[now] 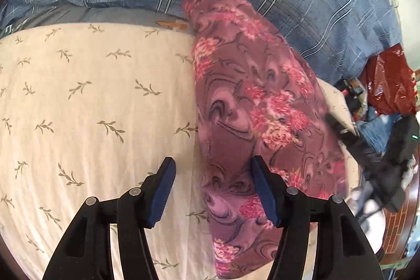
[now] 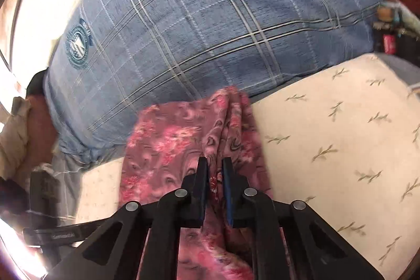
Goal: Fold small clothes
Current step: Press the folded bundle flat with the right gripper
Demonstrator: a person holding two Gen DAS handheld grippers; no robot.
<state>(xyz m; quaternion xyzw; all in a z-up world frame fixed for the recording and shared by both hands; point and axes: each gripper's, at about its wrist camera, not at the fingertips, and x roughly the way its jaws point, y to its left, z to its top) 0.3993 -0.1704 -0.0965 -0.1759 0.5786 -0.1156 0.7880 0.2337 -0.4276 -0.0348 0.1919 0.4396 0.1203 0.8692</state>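
Note:
A mauve garment with pink flowers (image 1: pixel 249 96) lies in a long strip on the cream leaf-print sheet (image 1: pixel 92 96), its far end against the blue plaid bedding. My left gripper (image 1: pixel 212 162) hovers open over the garment's left edge: one blue pad is above the sheet, the other above the cloth, and neither presses on it. In the right wrist view the same garment (image 2: pixel 168 138) rises in a ridge between the fingers. My right gripper (image 2: pixel 214 160) is shut on that fold, its jaws nearly together.
Blue plaid bedding (image 2: pixel 197 30) runs along the far side of the sheet (image 2: pixel 341 135). A red plastic bag (image 1: pixel 388 83) and dark clutter (image 1: pixel 380 154) lie past the bed's right edge. Beige cloth (image 2: pixel 13 138) and black gear (image 2: pixel 44 190) are at the left.

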